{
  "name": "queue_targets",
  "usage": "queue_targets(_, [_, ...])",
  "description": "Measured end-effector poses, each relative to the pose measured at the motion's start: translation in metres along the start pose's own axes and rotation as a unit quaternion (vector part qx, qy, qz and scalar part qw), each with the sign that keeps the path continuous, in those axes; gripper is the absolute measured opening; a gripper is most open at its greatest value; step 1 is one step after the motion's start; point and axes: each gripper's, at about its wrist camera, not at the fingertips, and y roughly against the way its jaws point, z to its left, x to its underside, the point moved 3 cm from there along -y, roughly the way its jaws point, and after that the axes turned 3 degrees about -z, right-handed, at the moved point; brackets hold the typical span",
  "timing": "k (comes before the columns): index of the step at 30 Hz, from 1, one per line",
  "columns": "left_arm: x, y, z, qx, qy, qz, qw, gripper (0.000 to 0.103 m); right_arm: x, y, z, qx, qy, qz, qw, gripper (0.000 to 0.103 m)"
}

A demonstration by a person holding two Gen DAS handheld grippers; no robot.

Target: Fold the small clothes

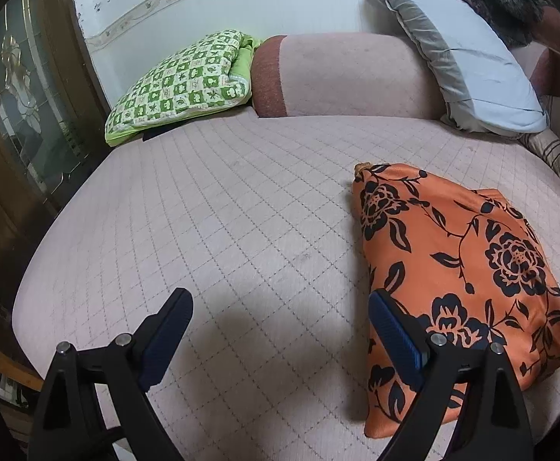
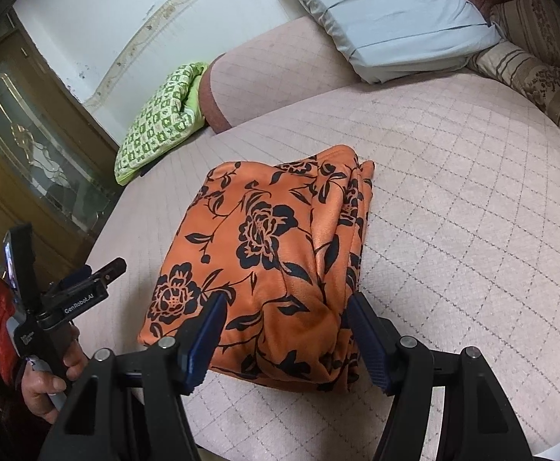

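A folded orange cloth with black flowers (image 1: 464,269) (image 2: 280,253) lies on the pink quilted bed (image 1: 222,211) (image 2: 472,211). My left gripper (image 1: 280,307) is open and empty over bare bedding, just left of the cloth; its right finger (image 1: 395,338) overlaps the cloth's left edge in the view. My right gripper (image 2: 287,307) stands open above the cloth's near edge, one blue pad on each side, neither pressing on the fabric. In the right wrist view a person's hand (image 2: 49,380) holds the left gripper (image 2: 99,272) at the bed's left edge.
A green checked folded quilt (image 1: 180,84) (image 2: 157,130), a pink bolster (image 1: 356,77) and a grey pillow (image 1: 472,61) (image 2: 395,19) line the far side. A striped cushion (image 2: 541,84) lies at far right. A wooden door with glass (image 1: 22,96) stands left of the bed.
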Motion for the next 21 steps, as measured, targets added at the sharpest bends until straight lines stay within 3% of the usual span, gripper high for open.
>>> queue_targets(21, [0.008, -0.014, -0.01, 0.015, -0.013, 0.002, 0.9998, 0.093, 0.001, -0.01, -0.001, 0.012, 0.001, 0.011, 1.0, 0.069])
